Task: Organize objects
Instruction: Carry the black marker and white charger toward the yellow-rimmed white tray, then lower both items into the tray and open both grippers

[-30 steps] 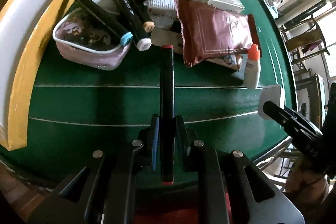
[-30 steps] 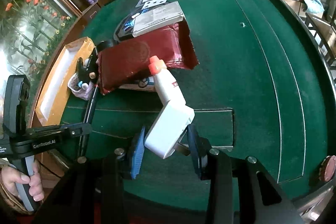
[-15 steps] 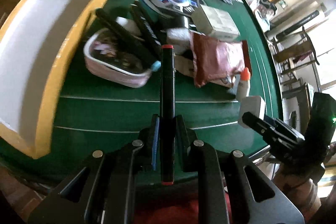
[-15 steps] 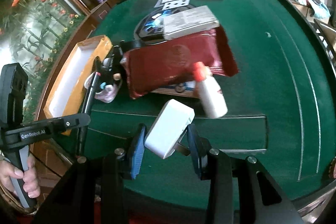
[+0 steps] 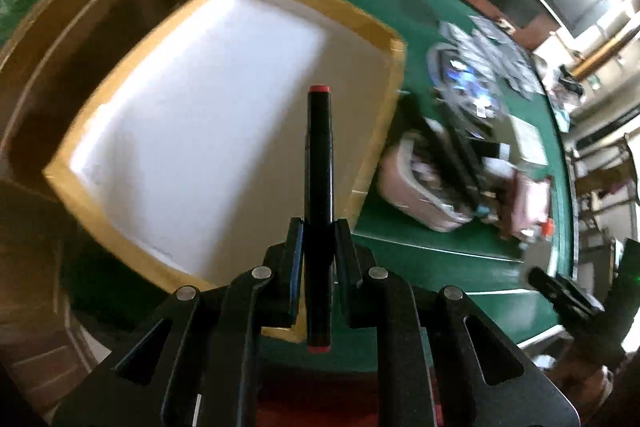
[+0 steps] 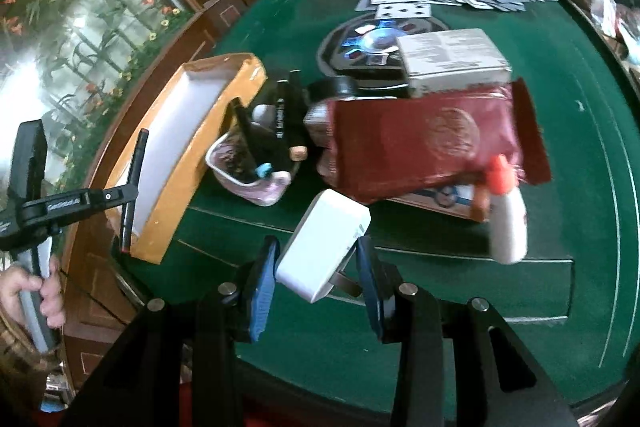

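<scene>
two claws are loaded; left claw (image 5: 318, 239) clenches a black marker (image 5: 319, 163) above the yellow tray (image 5: 380, 131); right claw (image 6: 316, 267) grasps a white charger (image 6: 324, 261) over the counter (image 6: 520, 307); likely next: lower the marker, release inside.

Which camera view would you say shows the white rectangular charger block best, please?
The right wrist view: the white rectangular charger block sits large and sharp between the right gripper fingers, prongs visible. The left wrist view shows it only as a small blurred patch at the right edge.
</scene>
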A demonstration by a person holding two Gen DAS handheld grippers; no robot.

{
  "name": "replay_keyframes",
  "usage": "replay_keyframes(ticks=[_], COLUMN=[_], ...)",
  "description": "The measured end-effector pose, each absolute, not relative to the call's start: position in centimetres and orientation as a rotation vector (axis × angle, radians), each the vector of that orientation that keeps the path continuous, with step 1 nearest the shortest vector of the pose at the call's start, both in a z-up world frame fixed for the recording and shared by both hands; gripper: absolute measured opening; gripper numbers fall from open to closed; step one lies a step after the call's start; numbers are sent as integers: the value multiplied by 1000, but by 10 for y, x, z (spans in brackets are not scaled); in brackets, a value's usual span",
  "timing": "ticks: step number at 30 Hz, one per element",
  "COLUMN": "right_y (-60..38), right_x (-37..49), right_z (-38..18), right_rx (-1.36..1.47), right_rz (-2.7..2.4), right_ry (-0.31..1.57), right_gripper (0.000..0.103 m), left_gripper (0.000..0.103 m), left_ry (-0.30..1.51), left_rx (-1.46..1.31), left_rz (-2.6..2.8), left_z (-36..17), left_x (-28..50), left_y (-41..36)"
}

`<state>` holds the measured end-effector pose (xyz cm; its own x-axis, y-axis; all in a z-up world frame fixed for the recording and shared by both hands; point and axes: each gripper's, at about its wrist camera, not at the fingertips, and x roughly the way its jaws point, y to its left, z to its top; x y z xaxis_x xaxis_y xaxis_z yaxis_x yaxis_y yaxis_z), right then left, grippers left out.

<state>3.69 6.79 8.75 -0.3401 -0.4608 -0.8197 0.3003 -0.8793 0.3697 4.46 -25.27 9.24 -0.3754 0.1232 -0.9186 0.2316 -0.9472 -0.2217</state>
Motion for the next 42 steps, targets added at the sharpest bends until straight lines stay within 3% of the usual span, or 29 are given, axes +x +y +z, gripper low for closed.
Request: replay_keyframes(ticks=[7, 19, 31, 42], right_y=[49, 31, -22, -127], right_x=[37, 37, 35, 55], right_z=[87, 94, 106, 80], right_rx=[1438, 1413, 1364, 1360], right_rz=[-2212, -2190, -2123, -1903], right_ry=[-186, -153, -68, 44], right_gripper=[39, 39, 39, 39], left_gripper=[14, 15, 14, 14], left_ry=[429, 512, 620, 584], left_rx=[1906, 2090, 1873, 1895], left_rz=[-2434, -2531, -2463, -2431], left_z=[48, 42, 58, 54], left_x=[42, 60, 63, 70], left_y=[-253, -184, -279, -332])
